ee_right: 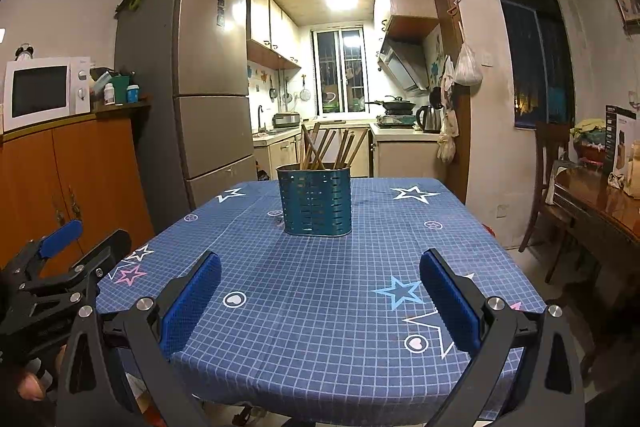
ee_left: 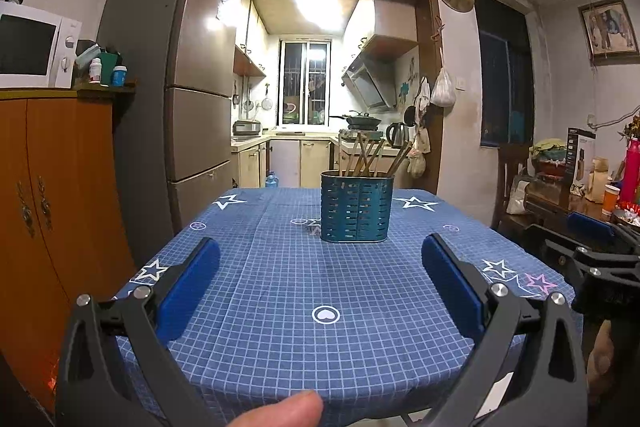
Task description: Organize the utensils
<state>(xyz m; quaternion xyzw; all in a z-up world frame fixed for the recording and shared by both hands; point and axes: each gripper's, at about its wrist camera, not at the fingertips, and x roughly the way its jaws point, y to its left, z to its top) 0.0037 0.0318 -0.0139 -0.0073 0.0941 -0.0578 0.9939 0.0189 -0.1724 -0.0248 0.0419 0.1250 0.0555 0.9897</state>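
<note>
A teal perforated utensil holder [ee_left: 356, 207] stands upright near the far middle of the table with a blue grid cloth [ee_left: 288, 291]; it also shows in the right wrist view [ee_right: 315, 201]. Several wooden chopsticks [ee_left: 370, 155] stick up out of it, also seen in the right wrist view [ee_right: 330, 149]. My left gripper [ee_left: 320, 259] is open and empty, held over the near part of the table, well short of the holder. My right gripper [ee_right: 320, 275] is open and empty, likewise short of the holder. Each gripper shows at the edge of the other's view [ee_left: 592, 243] [ee_right: 76, 247].
An orange wooden cabinet [ee_left: 52, 187] with a microwave [ee_left: 34, 45] stands left of the table, next to a tall fridge [ee_left: 188, 87]. A wooden side table [ee_right: 600, 203] with clutter and a chair [ee_right: 548, 163] stand to the right. The kitchen lies beyond the doorway.
</note>
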